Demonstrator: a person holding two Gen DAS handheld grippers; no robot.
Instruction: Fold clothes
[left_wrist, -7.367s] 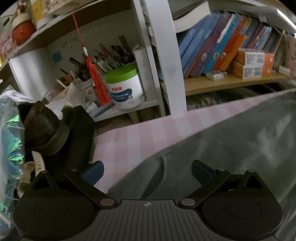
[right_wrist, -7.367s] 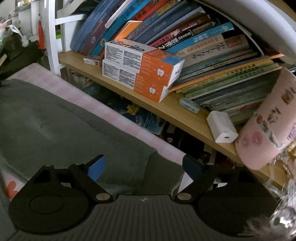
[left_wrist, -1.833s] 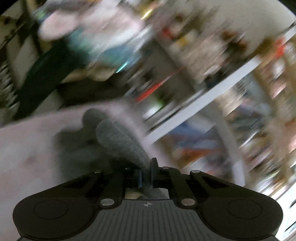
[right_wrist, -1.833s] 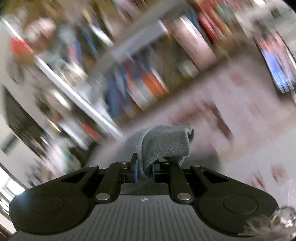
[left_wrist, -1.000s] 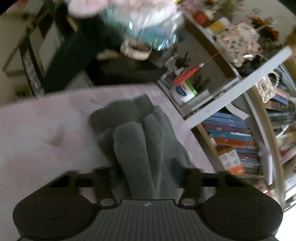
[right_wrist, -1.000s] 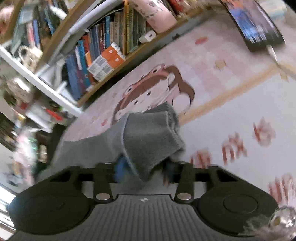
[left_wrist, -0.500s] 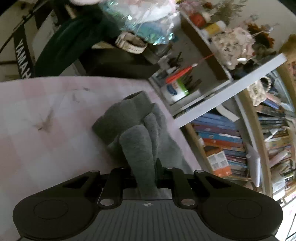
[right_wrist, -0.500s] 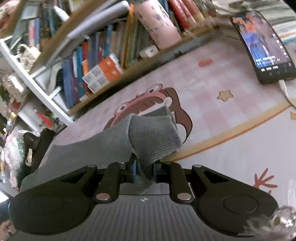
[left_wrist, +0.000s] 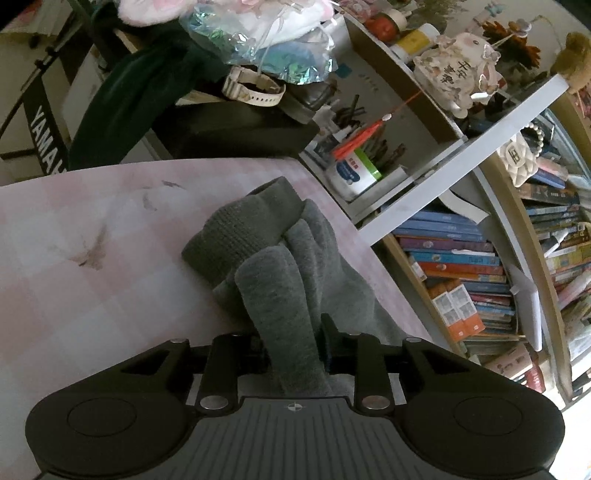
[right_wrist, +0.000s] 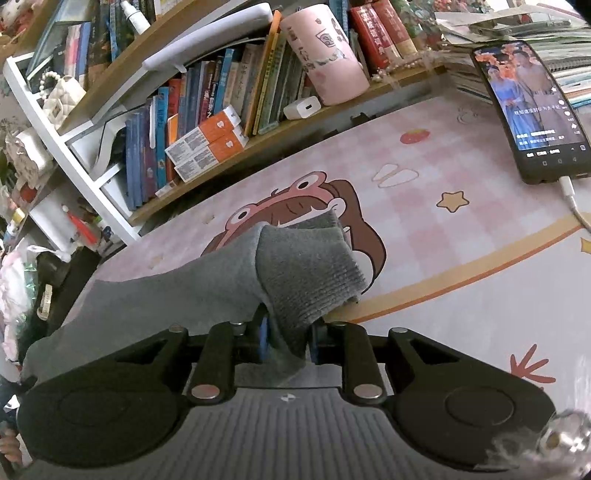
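- Now both grippers hold the same grey garment (left_wrist: 280, 266) over the counter (left_wrist: 74, 266), which is covered with a pink checked mat.
- Left gripper (left_wrist: 293, 341): a thick roll of the cloth runs between its jaws and forward from it. The jaws have just been opening a little, and I cannot tell if the pads press the cloth now or only stand around it.
- Just ahead of this gripper the cloth is bunched, with a ribbed cuff (left_wrist: 236, 229) lying on the counter at the far end of the bunch.
- Right gripper (right_wrist: 286, 341): it is closed on the cloth close behind another ribbed cuff (right_wrist: 310, 273), which stands up and forward from the jaws. These jaws have also just been opening slightly, but the cloth looks pinched between them.
- To the left of the right gripper the garment stretches away flat over the counter.
- The step in hand seems to be carrying the two held ends over to make a fold.
- To do it well, I think both grippers should travel together and at one height, so the fold line comes straight.
- The bunch ahead of the left gripper should be pulled flat before the cloth is laid down.
- A phone (right_wrist: 532, 110) lies far ahead and to the right of the right gripper, so the cloth should land short of it.
- Release only when the cloth lies on the counter.
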